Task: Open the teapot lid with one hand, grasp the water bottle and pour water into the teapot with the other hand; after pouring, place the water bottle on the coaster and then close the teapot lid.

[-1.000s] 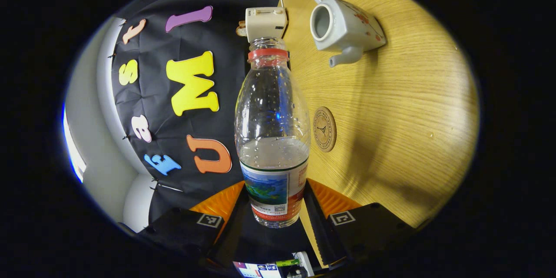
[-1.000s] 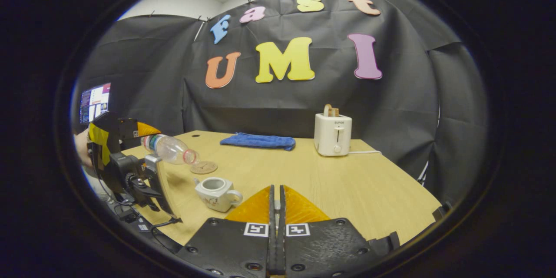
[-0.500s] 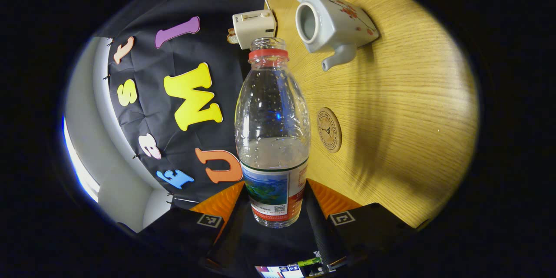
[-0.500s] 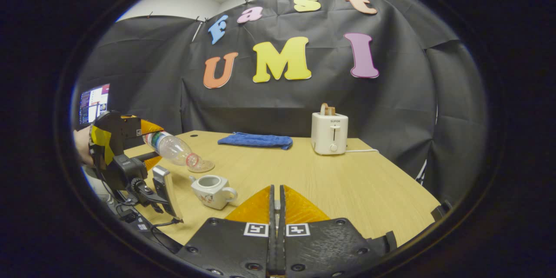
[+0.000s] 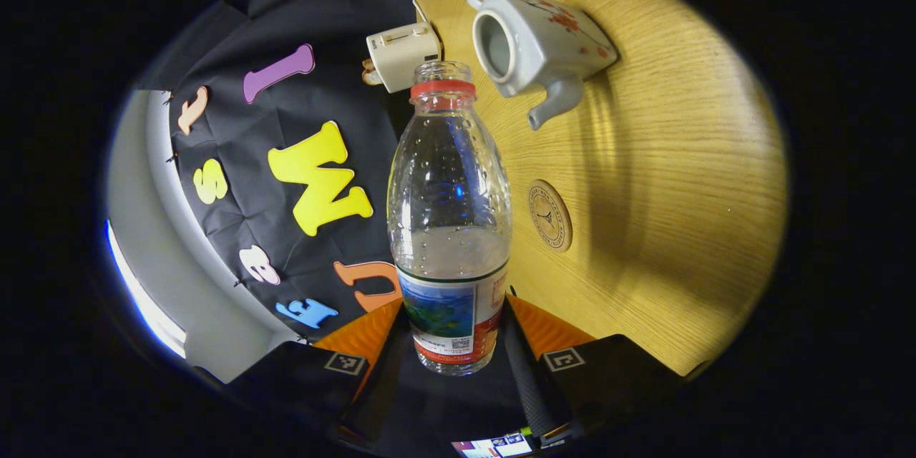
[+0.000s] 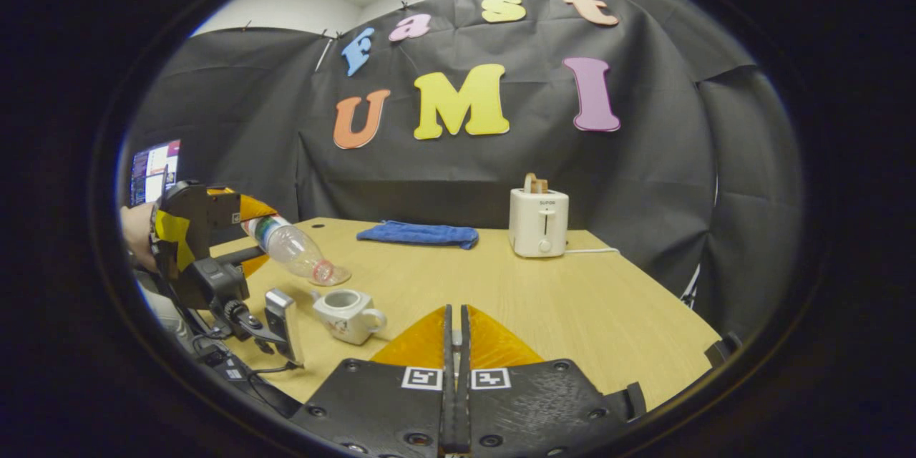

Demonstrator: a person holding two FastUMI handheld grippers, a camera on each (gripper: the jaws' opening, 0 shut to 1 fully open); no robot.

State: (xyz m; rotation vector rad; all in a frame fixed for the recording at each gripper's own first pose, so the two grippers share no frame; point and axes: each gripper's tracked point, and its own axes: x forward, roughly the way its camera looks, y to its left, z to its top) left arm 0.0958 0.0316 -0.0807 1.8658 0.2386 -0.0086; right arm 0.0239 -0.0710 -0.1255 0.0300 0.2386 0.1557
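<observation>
My left gripper is shut on the lower body of a clear water bottle with a red neck ring, no cap and water in its lower part. In the right gripper view the bottle is tilted mouth-down, just above and left of the white flowered teapot, whose top stands open. The teapot lies close beyond the bottle's mouth. A round cork coaster rests on the table beside it. My right gripper hangs above the table, shut on the teapot lid, which is almost wholly hidden under its fingers.
A white toaster stands at the back of the wooden table, with a folded blue cloth to its left. A hand holds the left gripper at the table's left edge, below a lit screen.
The bottle has tipped further mouth-down and its mouth has come closer to the teapot's opening. My right gripper has drifted slightly and stays shut.
</observation>
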